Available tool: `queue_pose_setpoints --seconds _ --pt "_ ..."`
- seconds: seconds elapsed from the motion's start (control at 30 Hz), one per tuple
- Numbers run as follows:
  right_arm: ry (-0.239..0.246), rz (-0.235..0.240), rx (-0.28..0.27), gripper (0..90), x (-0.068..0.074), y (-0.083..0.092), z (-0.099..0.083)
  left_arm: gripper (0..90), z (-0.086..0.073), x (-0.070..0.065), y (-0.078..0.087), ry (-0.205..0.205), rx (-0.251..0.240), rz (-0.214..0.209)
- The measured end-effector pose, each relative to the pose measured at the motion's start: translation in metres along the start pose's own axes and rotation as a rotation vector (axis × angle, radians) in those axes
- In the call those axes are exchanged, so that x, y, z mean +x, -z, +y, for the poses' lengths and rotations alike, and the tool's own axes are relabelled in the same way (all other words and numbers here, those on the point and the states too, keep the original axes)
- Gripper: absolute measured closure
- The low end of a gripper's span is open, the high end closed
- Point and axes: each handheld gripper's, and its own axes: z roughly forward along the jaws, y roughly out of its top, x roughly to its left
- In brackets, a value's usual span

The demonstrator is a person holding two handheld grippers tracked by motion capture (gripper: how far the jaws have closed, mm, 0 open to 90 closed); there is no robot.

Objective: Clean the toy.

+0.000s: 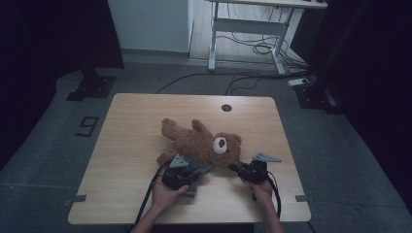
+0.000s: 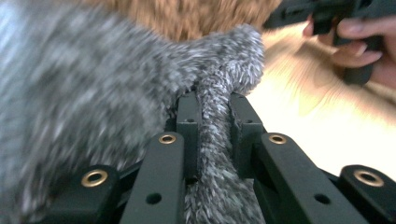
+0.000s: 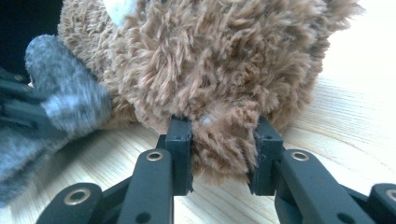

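Observation:
A brown teddy bear (image 1: 201, 143) lies on its back in the middle of the wooden table (image 1: 136, 126), head toward the right. My right gripper (image 1: 234, 168) is at the bear's head. In the right gripper view it (image 3: 223, 128) is shut on a tuft of the bear's head (image 3: 224, 135), likely an ear. My left gripper (image 1: 197, 171) sits at the bear's near side. Its jaws (image 2: 214, 105) are shut on a fold of grey fuzzy cloth (image 2: 212, 135), which drapes to the left and touches the bear (image 2: 187, 16). The same cloth (image 3: 65, 93) lies beside the bear's head.
A round cable hole (image 1: 226, 107) is in the table's far edge. Beyond the table stand a white desk frame (image 1: 252, 24) and loose floor cables (image 1: 262, 48). Black stands (image 1: 92, 85) flank the table. A hand holds the right gripper (image 2: 327, 11) at the upper right of the left gripper view.

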Motion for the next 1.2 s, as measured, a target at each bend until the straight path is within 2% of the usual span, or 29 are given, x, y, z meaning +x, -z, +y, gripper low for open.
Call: queue_pose_setpoints --seconds 0.03,0.1,0.13,0.17,0.23,0.27,0.3,0.33,0.37,0.4,0.43,0.53,0.67,0.73,0.77,0.8,0.87,1.0,1.03,1.07,1.17,1.2 --pt "0.002 0.0 0.0 67.2 0.0 0.0 0.0 77.1 0.0 0.0 0.0 0.0 0.0 0.0" --pt "0.001 0.004 -0.002 67.1 0.0 0.0 0.0 77.2 0.018 -0.007 0.001 -0.034 -0.008 0.009" --pt "-0.001 0.005 -0.002 67.1 0.0 0.0 0.0 77.2 0.018 -0.007 0.001 -0.034 -0.008 0.009" --pt "-0.003 0.005 -0.001 67.0 0.0 0.0 0.0 77.2 0.032 -0.014 -0.003 -0.059 -0.01 0.015" --pt "0.0 0.003 -0.001 67.1 0.0 0.0 0.0 77.1 0.045 -0.021 -0.01 -0.08 -0.012 0.014" --pt "0.0 0.003 -0.001 67.1 0.0 0.0 0.0 77.1 0.045 -0.021 -0.01 -0.08 -0.012 0.014" --pt "0.001 0.001 0.002 67.1 0.0 0.0 0.0 77.1 0.054 -0.026 -0.019 -0.079 -0.012 0.001" --pt "0.001 0.001 0.002 67.1 0.0 0.0 0.0 77.1 0.054 -0.026 -0.019 -0.079 -0.012 0.001" --pt "-0.004 0.001 -0.003 67.1 0.0 0.0 -0.001 77.1 0.06 -0.029 -0.028 -0.062 -0.006 -0.008" --pt "-0.004 0.001 -0.003 67.1 0.0 0.0 -0.001 77.1 0.06 -0.029 -0.028 -0.062 -0.006 -0.008" --pt "-0.009 0.0 -0.005 67.1 0.0 0.0 -0.001 77.2 0.061 -0.03 -0.039 -0.041 0.006 -0.025" --pt "-0.004 -0.007 0.004 67.1 0.0 0.0 -0.001 77.1 0.054 -0.029 -0.054 -0.031 0.041 -0.034" --pt "0.0 -0.007 0.015 67.1 0.0 0.0 -0.001 77.1 0.044 -0.025 -0.056 -0.021 0.068 -0.037" --pt "0.0 -0.006 0.011 67.1 -0.001 -0.001 -0.001 77.0 0.037 -0.022 -0.053 -0.017 0.081 -0.034" --pt "0.004 -0.005 0.012 66.9 -0.001 -0.001 -0.001 76.9 0.03 -0.019 -0.048 0.0 0.065 -0.041" --pt "0.004 -0.005 0.012 66.9 -0.001 -0.001 -0.001 76.9 0.03 -0.019 -0.048 0.0 0.065 -0.041" --pt "0.006 -0.004 0.015 66.5 -0.001 0.0 -0.001 76.9 0.027 -0.018 -0.033 -0.009 0.021 -0.035" --pt "0.004 -0.004 0.014 66.4 -0.001 0.0 -0.001 76.9 0.044 -0.011 0.0 -0.019 -0.067 -0.004" --pt "0.004 -0.004 0.014 66.3 -0.001 0.0 -0.001 76.7 0.044 -0.011 0.0 -0.019 -0.067 -0.004" --pt "0.004 -0.004 0.013 66.3 -0.001 0.0 -0.001 76.7 0.057 -0.006 0.01 -0.02 -0.086 0.018" --pt "0.003 -0.003 0.013 66.3 -0.001 0.0 -0.001 76.7 0.077 -0.002 0.013 -0.021 -0.098 0.047" --pt "0.003 -0.003 0.013 66.3 -0.001 0.0 -0.001 76.8 0.077 -0.002 0.013 -0.021 -0.098 0.047"
